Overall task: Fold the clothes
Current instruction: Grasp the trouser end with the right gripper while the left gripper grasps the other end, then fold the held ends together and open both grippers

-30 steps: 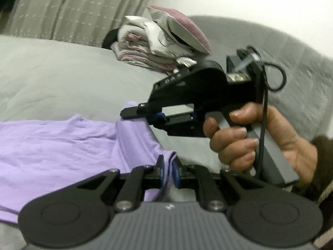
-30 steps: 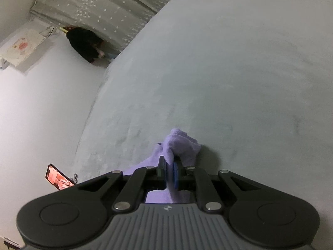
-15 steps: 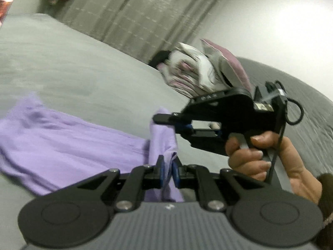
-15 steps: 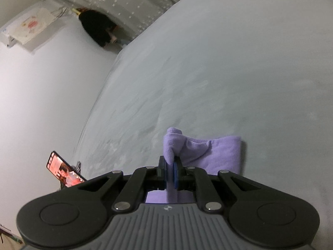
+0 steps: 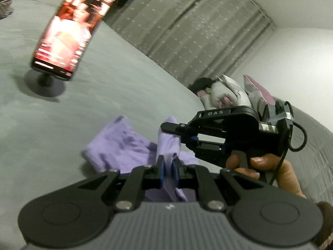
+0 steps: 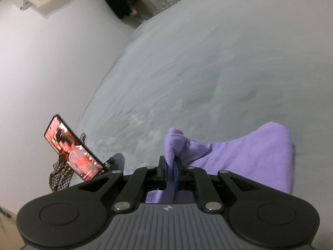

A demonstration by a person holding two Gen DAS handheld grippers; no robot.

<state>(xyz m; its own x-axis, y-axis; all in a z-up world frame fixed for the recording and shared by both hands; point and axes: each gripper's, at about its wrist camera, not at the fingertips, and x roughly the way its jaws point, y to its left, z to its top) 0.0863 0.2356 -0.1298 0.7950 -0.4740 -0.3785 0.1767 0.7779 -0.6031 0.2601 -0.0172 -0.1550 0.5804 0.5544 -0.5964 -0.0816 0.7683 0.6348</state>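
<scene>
The letters "DAS" stand in pale print on the black upper body of the right gripper (image 5: 169, 128).

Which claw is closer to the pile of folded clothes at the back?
The right claw. In the left claw's view it sits just in front of the pile of folded clothes. The left claw is farther back. Both are pinching the purple cloth.

We are looking at a bedroom in a home. A wide grey bedspread (image 6: 208, 62) is filling most of both views. Grey patterned curtains (image 5: 187, 27) are hanging at the top of the left view, beside a plain white wall (image 5: 295, 62). A pile of folded bedding (image 5: 224, 95) is sitting at centre right, and a phone on a stand (image 5: 70, 29) is playing video at upper left.
</scene>
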